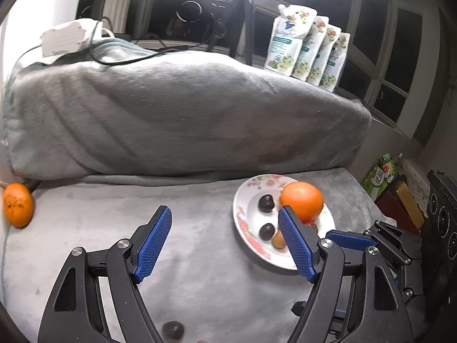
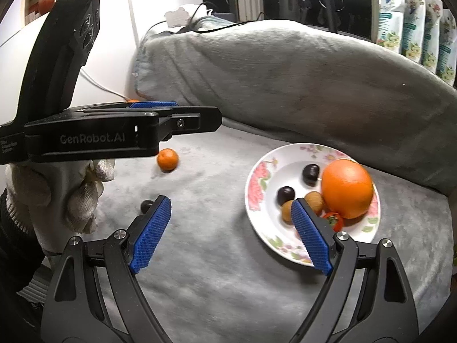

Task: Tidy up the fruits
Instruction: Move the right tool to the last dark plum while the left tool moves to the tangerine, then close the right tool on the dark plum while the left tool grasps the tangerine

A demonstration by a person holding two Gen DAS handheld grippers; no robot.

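Observation:
A floral white plate point(image 2: 258, 177) point(image 1: 242, 200) sits on the grey cloth and holds a big orange point(image 2: 347, 188) point(image 1: 301, 200), two dark fruits point(image 2: 310, 173), two small tan fruits point(image 2: 314, 201) and a small red fruit point(image 2: 334, 220). A tangerine point(image 2: 167, 159) point(image 1: 17, 204) lies on the cloth to the left. A dark fruit point(image 2: 146, 205) point(image 1: 172, 329) lies loose near my left gripper. My left gripper point(image 1: 225, 245) is open and empty, left of the plate. My right gripper point(image 2: 231, 234) is open and empty, at the plate's near left rim.
A big grey blanket-covered mound point(image 1: 177, 108) rises behind the plate. Several refill pouches point(image 1: 308, 48) stand on the windowsill at the back right. A tripod point(image 1: 242, 20) and cables lie behind the mound. Boxes point(image 1: 382, 177) and a dark appliance point(image 1: 440, 217) stand at the right.

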